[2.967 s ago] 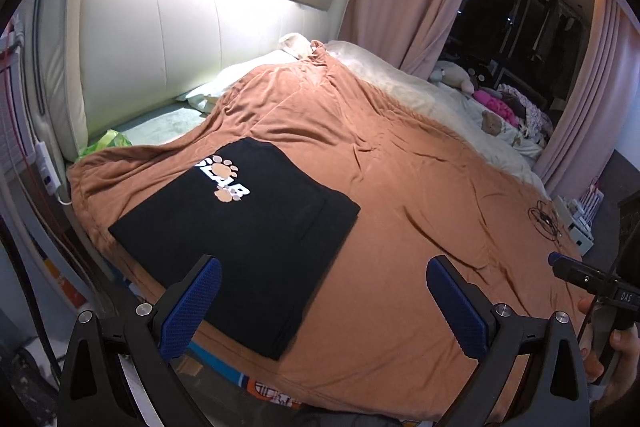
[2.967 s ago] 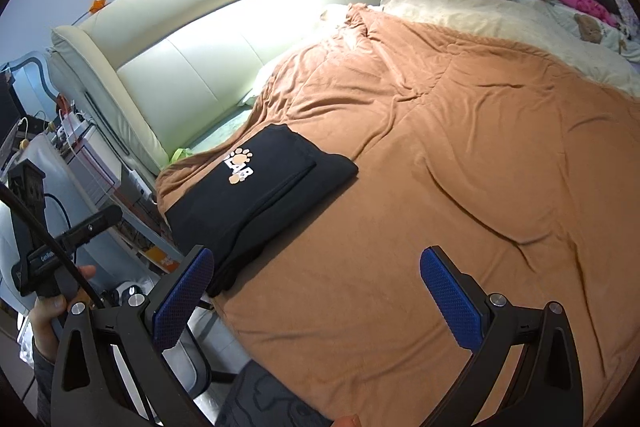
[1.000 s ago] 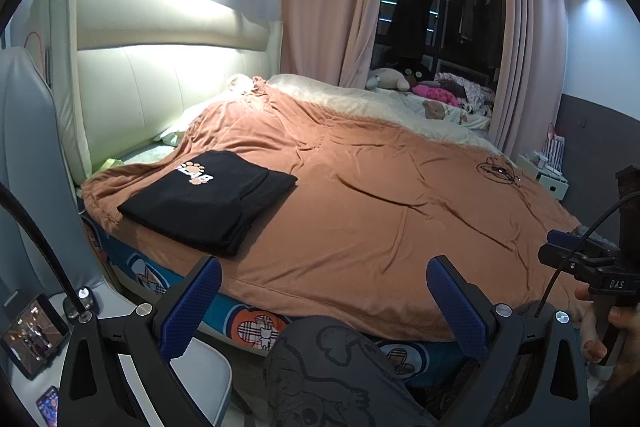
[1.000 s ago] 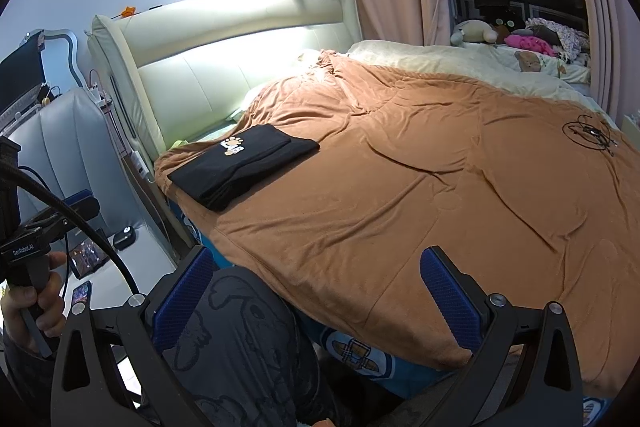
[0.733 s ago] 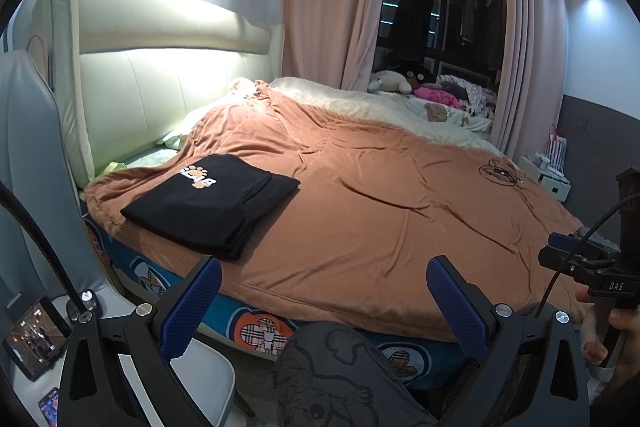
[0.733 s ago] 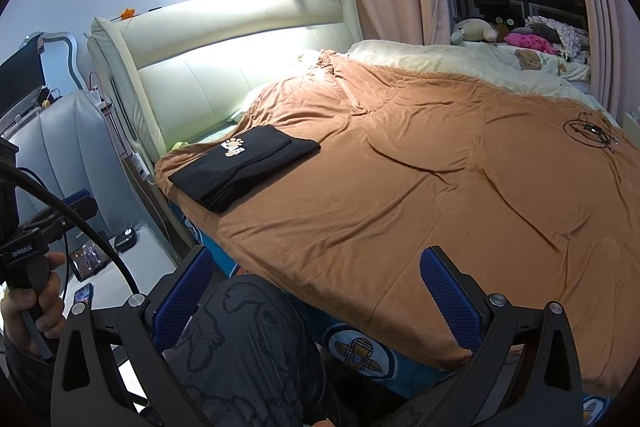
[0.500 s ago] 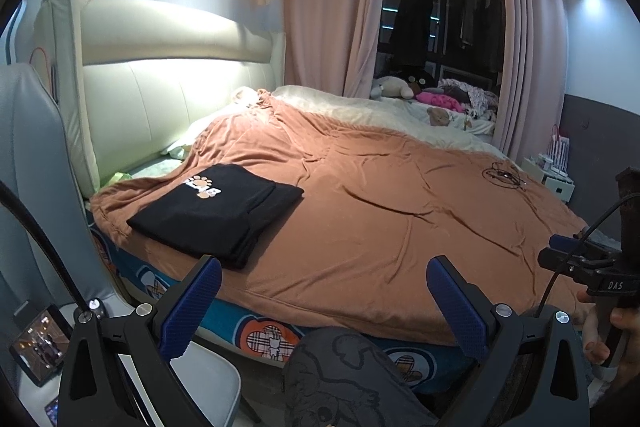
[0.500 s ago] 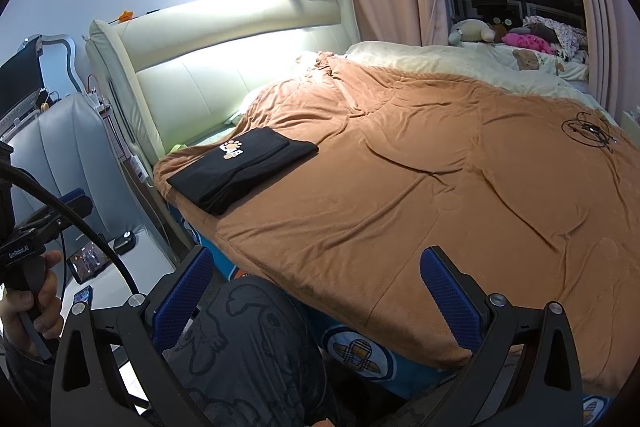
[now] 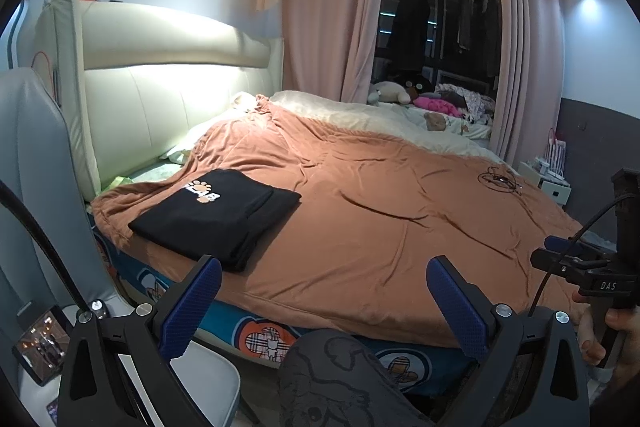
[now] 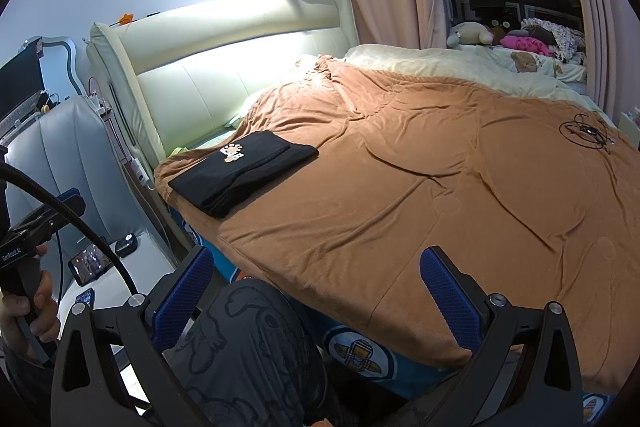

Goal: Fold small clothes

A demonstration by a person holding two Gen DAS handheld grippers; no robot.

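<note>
Jaws of both grippers gape empty, well short of folded black shirt (image 9: pixel 218 215) on bed.

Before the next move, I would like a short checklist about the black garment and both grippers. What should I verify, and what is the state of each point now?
1. Black garment folded into a compact rectangle: ok, paw print on top.
2. Garment fully on the brown blanket: ok, though it lies close to the bed's near edge.
3. Left gripper open and empty: ok, nothing between the blue pads.
4. Right gripper open and empty: ok.
5. Both grippers clear of the garment: ok, they hang off the bed above the person's knee.
6. Another small garment ready to fold: cannot tell; only a black cable lies on the blanket within view.
</note>
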